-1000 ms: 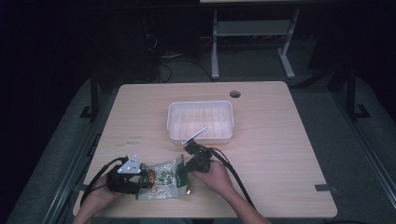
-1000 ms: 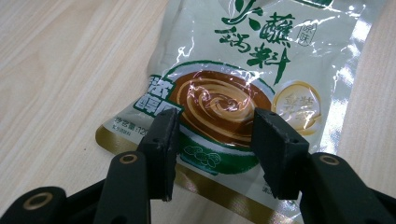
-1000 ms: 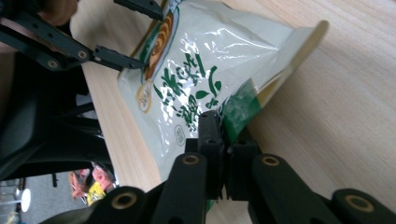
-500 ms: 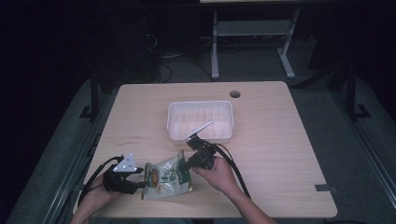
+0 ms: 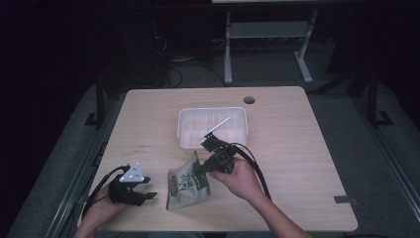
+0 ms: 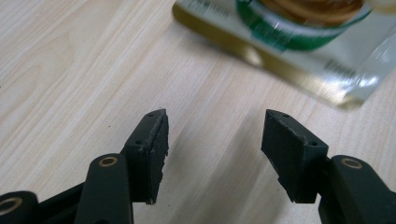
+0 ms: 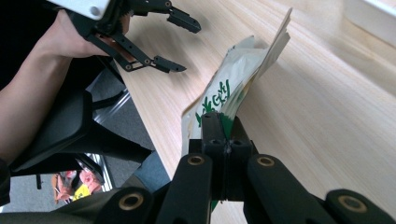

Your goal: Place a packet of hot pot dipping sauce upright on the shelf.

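A snack bag (image 5: 185, 186) with green print lies near the table's front edge, its right side raised off the wood. My right gripper (image 5: 200, 171) is shut on that raised edge. In the right gripper view the jaws (image 7: 225, 135) pinch the bag (image 7: 236, 77), which stands tilted. My left gripper (image 5: 150, 188) rests to the left of the bag, apart from it. Its jaws have just been opening and stand open (image 6: 212, 140) with nothing between them. The bag's gold-edged corner (image 6: 299, 51) lies just beyond the left gripper.
A white plastic tray (image 5: 181, 125) sits behind the bag at the table's middle, with a white stick (image 5: 215, 128) lying in it. A cable hole (image 5: 249, 99) is near the far edge. Bare wood (image 5: 302, 158) spreads to the right. The left gripper (image 7: 173, 42) hangs over the table's edge.
The left gripper let go of the bag, opened and drew back to the left. The right gripper rose with the bag's edge, tilting the bag up.
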The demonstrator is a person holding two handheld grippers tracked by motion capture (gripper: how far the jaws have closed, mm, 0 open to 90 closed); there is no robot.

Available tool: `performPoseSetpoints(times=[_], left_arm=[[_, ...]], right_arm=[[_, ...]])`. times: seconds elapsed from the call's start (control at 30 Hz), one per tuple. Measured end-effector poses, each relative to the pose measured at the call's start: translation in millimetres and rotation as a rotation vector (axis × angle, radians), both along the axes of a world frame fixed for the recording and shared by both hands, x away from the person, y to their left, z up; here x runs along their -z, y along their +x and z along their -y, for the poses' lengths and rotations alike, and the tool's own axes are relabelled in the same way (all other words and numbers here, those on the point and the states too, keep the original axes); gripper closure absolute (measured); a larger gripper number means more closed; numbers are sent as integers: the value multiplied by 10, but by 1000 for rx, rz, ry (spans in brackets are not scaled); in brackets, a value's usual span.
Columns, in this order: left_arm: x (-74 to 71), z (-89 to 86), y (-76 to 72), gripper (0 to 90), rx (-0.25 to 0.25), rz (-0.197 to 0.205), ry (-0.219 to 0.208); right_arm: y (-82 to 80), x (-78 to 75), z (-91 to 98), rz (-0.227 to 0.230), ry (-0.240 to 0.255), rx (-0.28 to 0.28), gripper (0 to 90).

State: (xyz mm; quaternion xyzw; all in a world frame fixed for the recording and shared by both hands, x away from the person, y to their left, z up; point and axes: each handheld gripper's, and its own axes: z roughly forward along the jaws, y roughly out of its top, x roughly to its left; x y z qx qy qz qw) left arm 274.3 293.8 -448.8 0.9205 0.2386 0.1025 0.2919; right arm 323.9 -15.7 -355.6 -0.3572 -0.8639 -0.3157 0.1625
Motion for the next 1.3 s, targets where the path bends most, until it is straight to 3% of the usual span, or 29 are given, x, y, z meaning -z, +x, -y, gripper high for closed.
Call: performPoseSetpoints(times=[0.23,0.3,0.5,0.77,0.97,1.3], left_arm=[[3,-10,-1,386,-15,10,-1],[6,-14,1,383,-17,10,1],[7,-14,-3,381,-18,13,5],[13,-22,2,377,-24,16,14],[12,-24,-4,373,-28,22,14],[16,-44,3,371,-35,28,16]], right_arm=[[-22,-266,66,21,-14,-4,899],[-38,-408,95,39,-40,-7,899],[-35,-605,157,56,-66,4,899],[27,-859,313,47,-97,52,899],[92,-1062,358,68,-138,82,898],[283,-1266,507,77,-168,168,898]])
